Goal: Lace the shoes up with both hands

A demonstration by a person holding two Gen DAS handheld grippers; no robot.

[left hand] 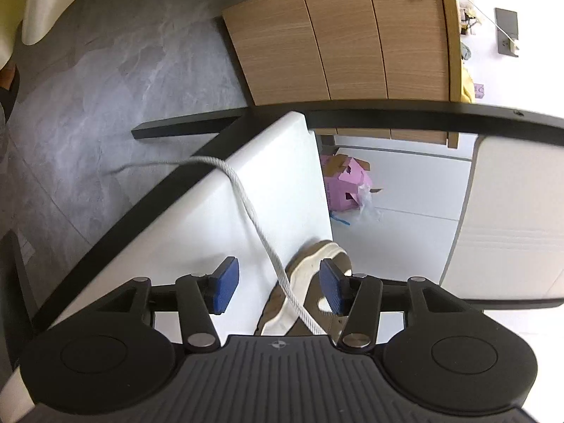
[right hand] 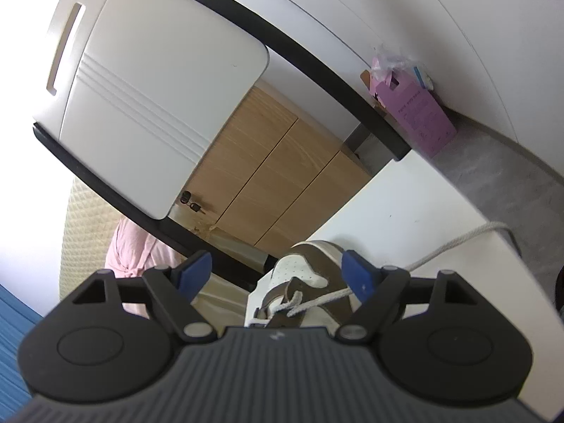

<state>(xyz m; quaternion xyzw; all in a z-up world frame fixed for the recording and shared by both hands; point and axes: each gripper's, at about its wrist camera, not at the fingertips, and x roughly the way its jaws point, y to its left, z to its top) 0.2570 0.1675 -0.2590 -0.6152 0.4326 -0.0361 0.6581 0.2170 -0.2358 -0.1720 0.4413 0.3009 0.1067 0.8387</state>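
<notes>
A brown-and-white shoe [left hand: 310, 282] is seen low in the frame on a white table [left hand: 211, 225], half hidden behind the released left gripper [left hand: 278, 287]. The right gripper [right hand: 278, 275] is likewise spread; the lace [left hand: 246, 204] is cut off below.

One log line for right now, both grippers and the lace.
left gripper: open, empty | right gripper: open, empty | white braided shoelace: loose, trailing off white table | brown-and-white sneaker: unlaced
</notes>
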